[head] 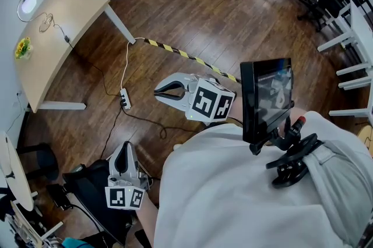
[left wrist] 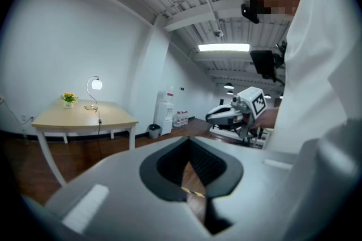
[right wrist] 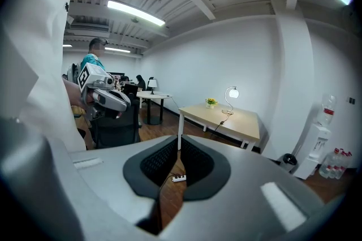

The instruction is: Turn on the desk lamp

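— So, where is the desk lamp (head: pixel 27 4)?

— At the far corner of the wooden table (head: pixel 70 14), next to the wall. Its round head glows white. A small pot of yellow flowers (head: pixel 23 48) stands near it on the same tabletop, and a thin cord (head: pixel 56 28) trails from the lamp across the wood. A white power strip (head: pixel 125 99) lies on the floor just off the table's near edge.

— And the 2 grippers?

— Both are well apart from the table. The left gripper (head: pixel 121 148) is low, close to the person's body. In the left gripper view its jaws are pressed together at the tips with nothing between them, and only floor shows through the gap behind. The right gripper (head: pixel 158 90) is held out over the floor, near a strip of yellow-and-black tape (head: pixel 186 56). Its jaws also meet tip to tip and hold nothing.

— Can each gripper view see the lamp?

— Yes. It shows small and lit on the tabletop in both, left of center in the left gripper view and right of center in the right gripper view.
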`<state>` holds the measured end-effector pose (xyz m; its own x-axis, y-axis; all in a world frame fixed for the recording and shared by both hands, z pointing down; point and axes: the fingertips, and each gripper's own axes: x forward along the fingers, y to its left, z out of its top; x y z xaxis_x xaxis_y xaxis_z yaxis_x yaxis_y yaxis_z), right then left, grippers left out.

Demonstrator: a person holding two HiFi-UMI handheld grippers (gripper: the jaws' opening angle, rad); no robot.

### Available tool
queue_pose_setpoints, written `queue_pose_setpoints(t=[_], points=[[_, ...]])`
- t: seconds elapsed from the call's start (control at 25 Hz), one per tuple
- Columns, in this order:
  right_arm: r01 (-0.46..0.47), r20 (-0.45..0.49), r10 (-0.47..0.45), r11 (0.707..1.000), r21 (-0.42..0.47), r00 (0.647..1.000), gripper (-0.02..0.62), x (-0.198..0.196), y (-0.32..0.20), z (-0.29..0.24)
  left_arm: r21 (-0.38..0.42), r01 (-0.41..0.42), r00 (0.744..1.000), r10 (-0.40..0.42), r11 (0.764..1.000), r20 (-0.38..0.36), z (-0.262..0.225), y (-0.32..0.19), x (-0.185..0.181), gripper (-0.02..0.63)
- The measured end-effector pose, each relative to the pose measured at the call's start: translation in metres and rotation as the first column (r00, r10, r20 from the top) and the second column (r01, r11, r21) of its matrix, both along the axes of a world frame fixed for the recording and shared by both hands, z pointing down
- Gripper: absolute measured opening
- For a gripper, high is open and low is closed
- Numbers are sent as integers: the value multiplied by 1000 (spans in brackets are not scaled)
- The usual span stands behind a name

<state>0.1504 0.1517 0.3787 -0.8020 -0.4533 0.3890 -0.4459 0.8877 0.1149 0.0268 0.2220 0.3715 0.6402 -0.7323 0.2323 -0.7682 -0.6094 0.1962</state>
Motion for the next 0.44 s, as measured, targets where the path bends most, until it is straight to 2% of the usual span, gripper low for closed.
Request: queue_pose_setpoints(t=[0.44], points=[[15,-1,-15,1000,-10,1000,9,0,-4,6,-8,7,1000,-7,1000,2,3,-3,3,17]])
